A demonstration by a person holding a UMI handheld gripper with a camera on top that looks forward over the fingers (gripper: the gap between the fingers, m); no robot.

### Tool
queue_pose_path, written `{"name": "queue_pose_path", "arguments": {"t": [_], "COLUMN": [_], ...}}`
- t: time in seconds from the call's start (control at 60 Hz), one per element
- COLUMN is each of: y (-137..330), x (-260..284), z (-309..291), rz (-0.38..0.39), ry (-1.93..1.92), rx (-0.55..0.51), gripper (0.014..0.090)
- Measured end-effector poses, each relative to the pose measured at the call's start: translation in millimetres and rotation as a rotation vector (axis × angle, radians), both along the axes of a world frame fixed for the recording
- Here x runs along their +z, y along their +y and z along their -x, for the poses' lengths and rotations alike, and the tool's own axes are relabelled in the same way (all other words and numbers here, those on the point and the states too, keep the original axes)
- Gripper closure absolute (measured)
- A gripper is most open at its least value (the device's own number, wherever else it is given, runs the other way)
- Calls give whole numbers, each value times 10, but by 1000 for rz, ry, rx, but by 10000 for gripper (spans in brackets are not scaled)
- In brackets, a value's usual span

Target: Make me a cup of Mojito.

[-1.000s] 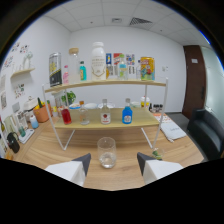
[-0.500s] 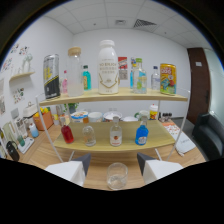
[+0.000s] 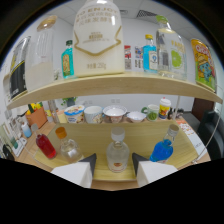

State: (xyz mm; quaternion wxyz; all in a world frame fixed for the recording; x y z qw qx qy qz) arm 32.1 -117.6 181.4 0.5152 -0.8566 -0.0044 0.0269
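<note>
While claw point(image 3: 113, 172) gapes wide, clear bottle point(image 3: 117, 152) between fingers, base hidden.

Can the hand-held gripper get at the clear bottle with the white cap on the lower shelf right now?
Probably yes. The clear bottle stands just ahead of the open hand-held gripper, lined up with the gap between its fingers. Its neighbours, the red bottle and blue bottle, stand well off to either side.
</note>
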Motion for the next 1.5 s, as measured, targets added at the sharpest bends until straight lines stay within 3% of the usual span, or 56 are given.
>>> {"name": "queue_pose_path", "arguments": {"t": [0.117, 0.167, 0.5, 0.75, 1.067, 1.267, 1.5], "y": [86, 110, -26, -492, -1002, -1049, -854], "x": [-19, 5, 109, 383, 176, 108, 301], "z": [-50, -93, -125, -389, -1001, -1182, -1166], "rz": [-3, -12, -21, -68, -30, 9, 22], "ry": [-4, -11, 12, 20, -265, -622, -1240], "rx": [-25, -42, -52, -109, -151, -76, 127], "gripper": [625, 687, 702, 707, 706, 708, 708]}}
